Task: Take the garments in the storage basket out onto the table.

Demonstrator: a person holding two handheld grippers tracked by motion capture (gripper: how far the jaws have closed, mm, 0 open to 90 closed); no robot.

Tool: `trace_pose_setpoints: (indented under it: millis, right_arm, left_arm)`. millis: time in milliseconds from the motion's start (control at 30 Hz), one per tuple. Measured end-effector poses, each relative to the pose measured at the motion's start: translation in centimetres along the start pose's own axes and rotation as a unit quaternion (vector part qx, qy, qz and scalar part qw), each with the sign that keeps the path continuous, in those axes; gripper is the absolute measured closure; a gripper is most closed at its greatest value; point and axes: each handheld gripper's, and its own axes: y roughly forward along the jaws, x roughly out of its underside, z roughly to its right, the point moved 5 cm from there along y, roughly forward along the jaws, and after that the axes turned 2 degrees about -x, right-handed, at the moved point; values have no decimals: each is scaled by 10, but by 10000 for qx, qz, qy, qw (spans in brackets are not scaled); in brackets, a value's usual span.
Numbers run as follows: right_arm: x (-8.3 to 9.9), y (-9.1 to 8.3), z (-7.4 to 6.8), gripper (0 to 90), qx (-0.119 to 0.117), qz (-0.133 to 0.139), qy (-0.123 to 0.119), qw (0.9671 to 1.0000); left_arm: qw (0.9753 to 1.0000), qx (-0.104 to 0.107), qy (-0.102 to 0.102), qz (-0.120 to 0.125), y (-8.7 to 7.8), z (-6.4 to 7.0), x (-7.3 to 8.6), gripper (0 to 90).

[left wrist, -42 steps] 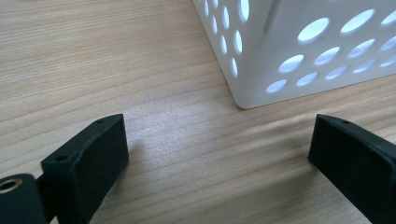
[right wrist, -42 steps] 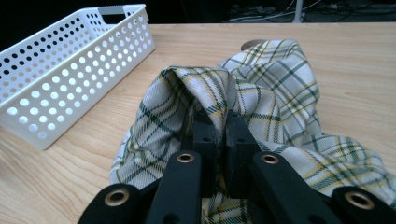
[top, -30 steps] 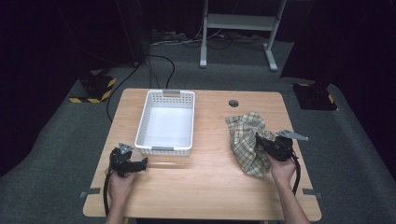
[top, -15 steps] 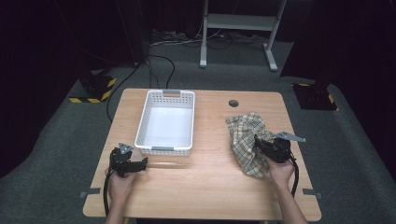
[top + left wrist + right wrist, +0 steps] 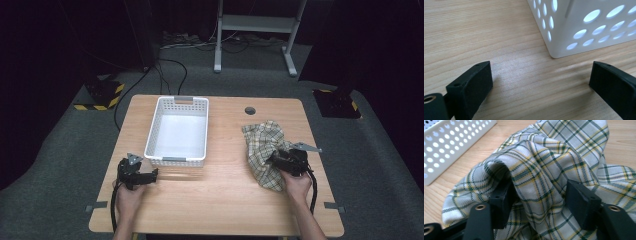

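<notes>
A fixed camera above my side of the table (image 5: 220, 200) looks forward and down, taking in the whole top and the floor beyond. The camera on my left gripper (image 5: 541, 85) sits low and close to the wood, facing a corner of the white basket (image 5: 584, 27). The one on my right gripper (image 5: 539, 202) looks close over the checked cloth (image 5: 554, 157), sharing the basket (image 5: 446, 142), upper left of the frame.
</notes>
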Motion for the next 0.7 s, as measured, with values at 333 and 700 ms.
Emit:
trace_pose_setpoints:
  millis: [333, 700]
  right_arm:
    - [7, 4, 0, 264, 323, -111, -140, 9993]
    - [14, 18, 0, 217, 631, -367, -345, 9967]
  left_arm:
    - [10000, 2, -3, -2, 0, 0, 0, 49]
    - [10000, 2, -4, -1, 0, 0, 0, 49]
